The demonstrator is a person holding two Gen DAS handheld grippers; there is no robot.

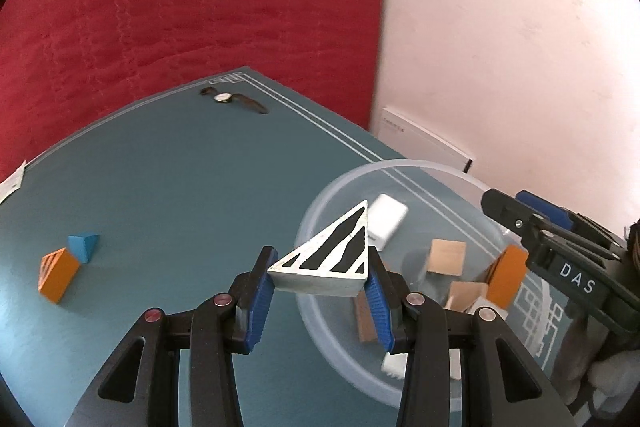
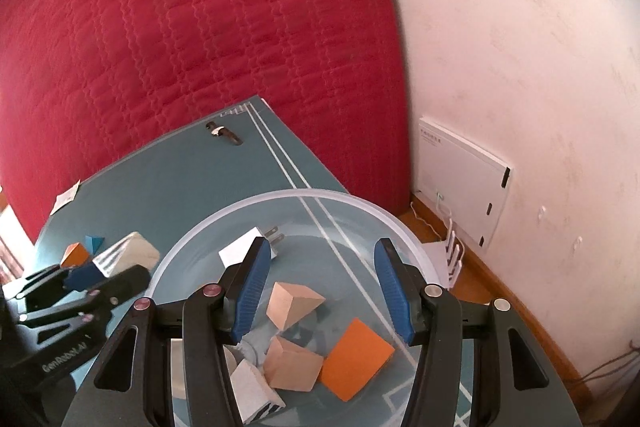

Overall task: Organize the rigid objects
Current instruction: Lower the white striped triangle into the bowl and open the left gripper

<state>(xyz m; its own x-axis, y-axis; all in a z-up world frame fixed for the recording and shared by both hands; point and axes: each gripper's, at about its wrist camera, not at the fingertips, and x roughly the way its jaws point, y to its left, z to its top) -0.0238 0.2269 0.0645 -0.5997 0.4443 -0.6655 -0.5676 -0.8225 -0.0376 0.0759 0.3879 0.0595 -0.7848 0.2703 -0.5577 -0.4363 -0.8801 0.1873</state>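
My left gripper (image 1: 320, 277) is shut on a white wedge block with black stripes (image 1: 332, 259) and holds it above the near left rim of a clear plastic bowl (image 1: 400, 167). It also shows in the right wrist view (image 2: 126, 253). The bowl (image 2: 304, 193) holds tan blocks (image 2: 294, 307), an orange block (image 2: 356, 359), a white striped block (image 2: 256, 391) and a white plug adapter (image 2: 240, 251). My right gripper (image 2: 320, 291) is open and empty over the bowl. An orange block (image 1: 56, 275) and a blue block (image 1: 84, 245) lie on the teal mat at the left.
A wristwatch (image 1: 232, 99) lies at the far edge of the teal mat (image 1: 180, 187). A red quilted bed (image 1: 180, 7) stands behind it and a white wall (image 1: 500, 47) to the right. A paper slip (image 1: 10, 185) lies at the mat's left edge.
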